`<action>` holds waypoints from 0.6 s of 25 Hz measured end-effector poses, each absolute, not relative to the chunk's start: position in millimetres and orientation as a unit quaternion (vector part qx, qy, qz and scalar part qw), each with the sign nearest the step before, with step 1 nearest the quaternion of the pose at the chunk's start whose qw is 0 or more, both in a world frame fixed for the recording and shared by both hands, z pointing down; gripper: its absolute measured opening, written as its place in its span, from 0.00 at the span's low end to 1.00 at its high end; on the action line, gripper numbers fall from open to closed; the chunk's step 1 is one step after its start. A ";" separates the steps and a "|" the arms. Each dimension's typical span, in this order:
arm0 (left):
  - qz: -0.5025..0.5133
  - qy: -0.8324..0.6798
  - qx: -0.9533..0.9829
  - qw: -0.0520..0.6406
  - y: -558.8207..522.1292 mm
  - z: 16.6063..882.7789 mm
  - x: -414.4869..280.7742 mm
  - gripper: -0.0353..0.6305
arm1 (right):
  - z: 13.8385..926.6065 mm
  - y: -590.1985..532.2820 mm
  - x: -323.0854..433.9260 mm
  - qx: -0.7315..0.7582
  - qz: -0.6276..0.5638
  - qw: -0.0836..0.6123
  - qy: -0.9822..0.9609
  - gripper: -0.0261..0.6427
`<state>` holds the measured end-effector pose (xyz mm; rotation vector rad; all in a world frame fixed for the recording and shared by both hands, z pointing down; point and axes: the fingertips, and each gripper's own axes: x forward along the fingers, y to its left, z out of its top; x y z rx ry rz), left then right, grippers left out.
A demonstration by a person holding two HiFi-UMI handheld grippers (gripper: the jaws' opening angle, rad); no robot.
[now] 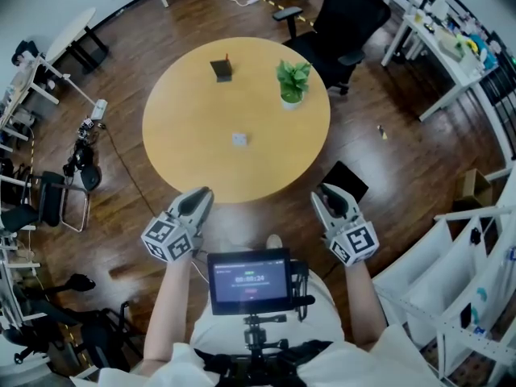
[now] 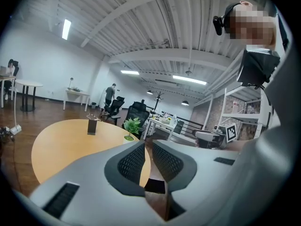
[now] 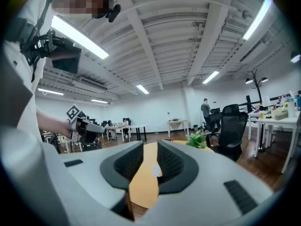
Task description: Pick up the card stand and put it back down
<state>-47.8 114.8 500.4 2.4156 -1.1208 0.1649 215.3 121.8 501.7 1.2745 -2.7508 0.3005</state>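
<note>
Jaws on both grippers sit part open, nothing in them. Right gripper (image 1: 326, 193) has the small white card stand (image 1: 239, 139) dead ahead in its gap (left gripper (image 1: 201, 193) aims nearer the plant (image 1: 292, 81)). Stand's mid-tabletop (image 1: 185, 127), this side of the plant, well apart from both grippers.
</note>
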 end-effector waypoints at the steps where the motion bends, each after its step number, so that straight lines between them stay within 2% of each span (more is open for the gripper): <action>1: 0.060 -0.408 0.880 0.235 116.2 501.3 -46.1 0.12 | 503.5 122.6 215.6 0.417 0.100 0.048 -0.902 0.19; 15: 0.074 -0.393 0.881 0.253 109.0 522.1 -54.4 0.12 | 519.9 128.4 196.9 0.422 0.118 0.062 -0.897 0.19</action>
